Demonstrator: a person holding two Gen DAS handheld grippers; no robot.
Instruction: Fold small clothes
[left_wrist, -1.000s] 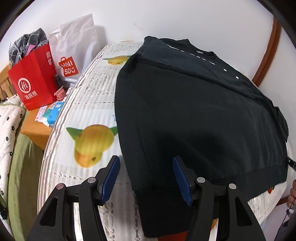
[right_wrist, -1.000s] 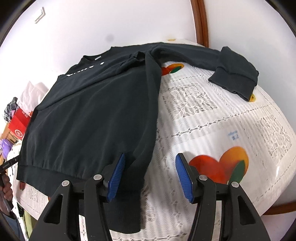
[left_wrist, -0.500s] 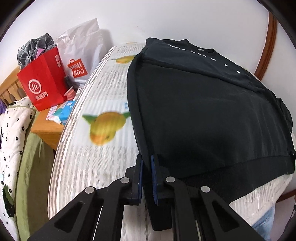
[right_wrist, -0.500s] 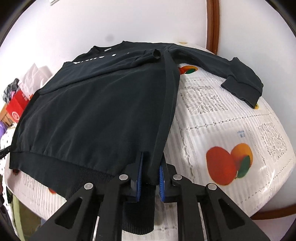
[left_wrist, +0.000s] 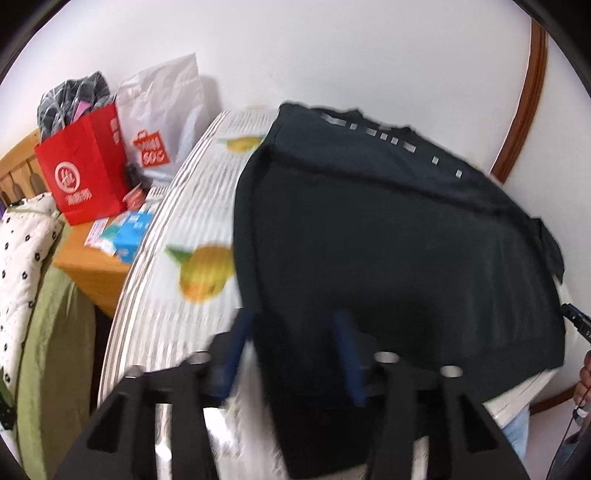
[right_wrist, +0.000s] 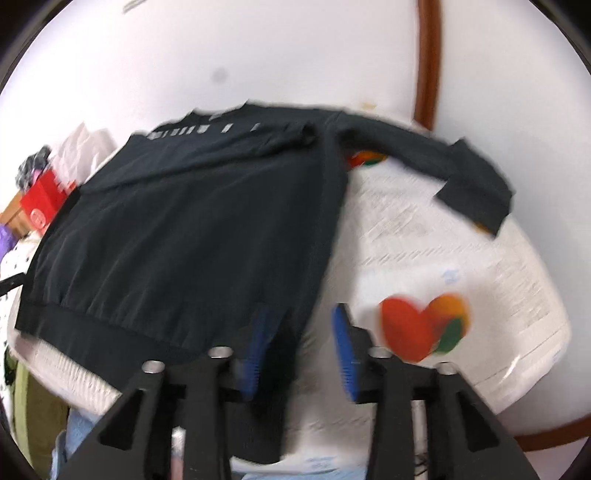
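Note:
A black long-sleeved sweatshirt lies flat on a table with a white fruit-print cloth. It also shows in the right wrist view, one sleeve stretched out to the right. My left gripper is open at the sweatshirt's lower left hem corner, which lies between the blue pads. My right gripper is open at the lower right hem corner, with the hem edge between its pads. Both views are motion-blurred.
A red paper bag and a white shopping bag stand on a wooden side table left of the cloth. A green and dotted quilt lies at far left. A white wall and brown trim are behind.
Both grippers were open a second ago, shut on the sweatshirt's hem corners half a second ago, and have now opened again and let the hem go.

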